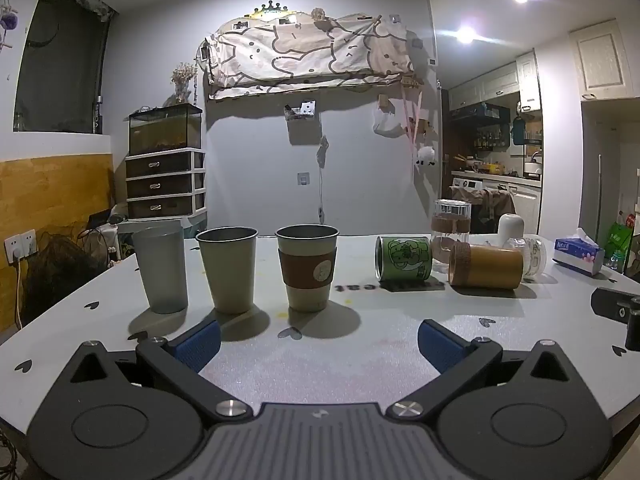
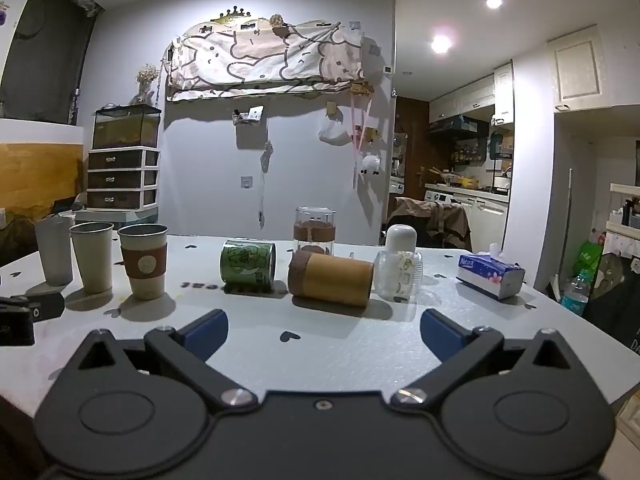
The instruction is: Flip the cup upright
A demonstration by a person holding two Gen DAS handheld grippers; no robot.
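Note:
A green printed cup point(image 1: 404, 258) point(image 2: 248, 261) lies on its side on the white table point(image 1: 320, 360). A bamboo-coloured cup point(image 1: 486, 266) point(image 2: 330, 278) and a clear printed cup point(image 1: 530, 256) point(image 2: 399, 276) also lie on their sides. Three cups stand upright at the left: a grey one point(image 1: 161, 270) point(image 2: 53, 250), a beige one point(image 1: 229, 269) point(image 2: 92, 257) and one with a brown sleeve point(image 1: 307, 267) point(image 2: 143, 261). My left gripper point(image 1: 319, 340) is open and empty, in front of the sleeved cup. My right gripper point(image 2: 324, 334) is open and empty, in front of the bamboo cup.
A glass jar with a cork band point(image 1: 450, 232) point(image 2: 314, 230) and a white bottle point(image 1: 511, 228) point(image 2: 401, 236) stand behind the fallen cups. A tissue box point(image 1: 579, 256) point(image 2: 490, 274) lies at the right. The table edge falls away at the right point(image 2: 600, 336).

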